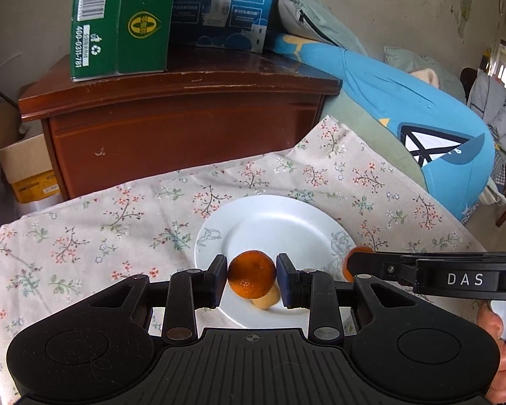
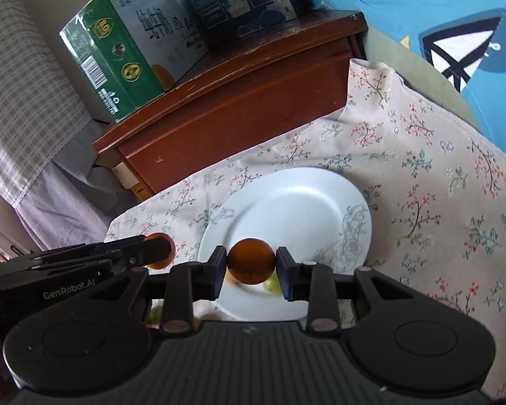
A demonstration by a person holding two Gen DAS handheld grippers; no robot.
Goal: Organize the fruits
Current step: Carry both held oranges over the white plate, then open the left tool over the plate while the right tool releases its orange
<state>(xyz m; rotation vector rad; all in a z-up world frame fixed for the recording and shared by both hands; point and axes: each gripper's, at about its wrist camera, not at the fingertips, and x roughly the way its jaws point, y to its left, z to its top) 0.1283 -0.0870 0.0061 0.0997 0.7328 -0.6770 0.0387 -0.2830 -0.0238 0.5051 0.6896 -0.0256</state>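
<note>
My left gripper (image 1: 251, 275) is shut on an orange tangerine (image 1: 251, 274) and holds it over the near part of a white plate (image 1: 270, 222). A small yellowish fruit (image 1: 268, 298) lies on the plate just below it. My right gripper (image 2: 251, 265) is shut on a second tangerine (image 2: 251, 265) above the plate's (image 2: 303, 202) near edge. A pale green fruit (image 2: 274, 285) lies on the plate beneath it. Each gripper shows in the other's view, holding its tangerine: the right one (image 1: 349, 265) on the right, the left one (image 2: 158, 249) on the left.
The plate sits on a floral tablecloth (image 1: 84, 236). Behind it stands a dark wooden cabinet (image 1: 185, 128) with a green carton (image 1: 118, 23) and a blue carton (image 1: 222, 6) on top. A blue cushion (image 1: 421, 118) lies at the right. A cardboard box (image 1: 23, 165) stands at the left.
</note>
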